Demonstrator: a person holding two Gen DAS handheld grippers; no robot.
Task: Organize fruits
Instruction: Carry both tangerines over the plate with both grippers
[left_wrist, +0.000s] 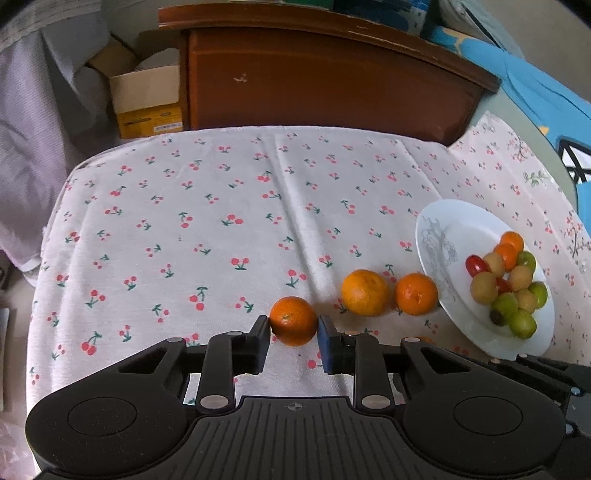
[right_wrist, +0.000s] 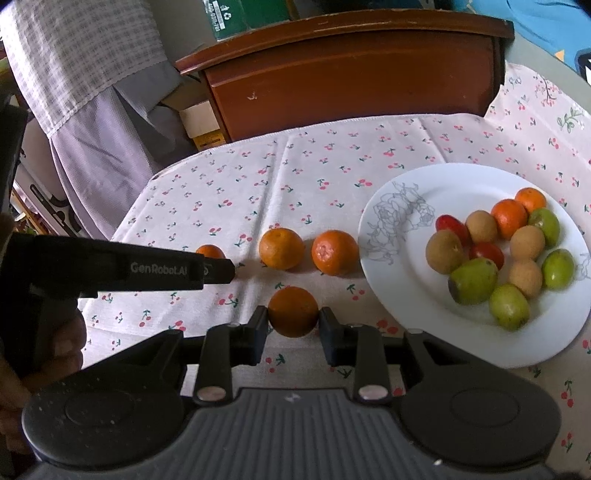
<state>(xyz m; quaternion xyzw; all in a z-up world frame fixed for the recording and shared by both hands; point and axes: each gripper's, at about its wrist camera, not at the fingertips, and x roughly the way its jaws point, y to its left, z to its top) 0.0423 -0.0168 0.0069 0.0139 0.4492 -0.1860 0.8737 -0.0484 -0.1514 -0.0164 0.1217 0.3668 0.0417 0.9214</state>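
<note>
- Oranges: four loose ones off the plate, on the cherry-print cloth (left_wrist: 207, 206) over the worktop.
- Left claw (left_wrist: 293, 323) clamped on one orange (left_wrist: 293, 320); both pads touch its sides, fruit sits at cloth level.
- In the right wrist view that same orange (right_wrist: 209, 251) peeks out behind the left claw's black finger, at the left end of a row.
- Row continues rightward: second orange (right_wrist: 281, 248), then third orange (right_wrist: 335, 252), which lies just beside the plate rim.
- Right claw (right_wrist: 293, 318) clenched on a fourth orange (right_wrist: 293, 311), in front of the row, pads pressing both sides.
- White plate (right_wrist: 436, 325) with a grey flower drawing, on the cloth's right side.
- On the plate: two small oranges (right_wrist: 509, 218) at the back, green fruits (right_wrist: 474, 280), tan round fruits (right_wrist: 445, 251), red tomato-like pieces (right_wrist: 487, 254), all bunched on its right half.
- Brown wooden cabinet (left_wrist: 325, 85) behind the worktop; cardboard box (left_wrist: 147, 99) to its left.
- A hand (right_wrist: 55, 354) grips the left claw's handle, lower left of the right wrist view.
</note>
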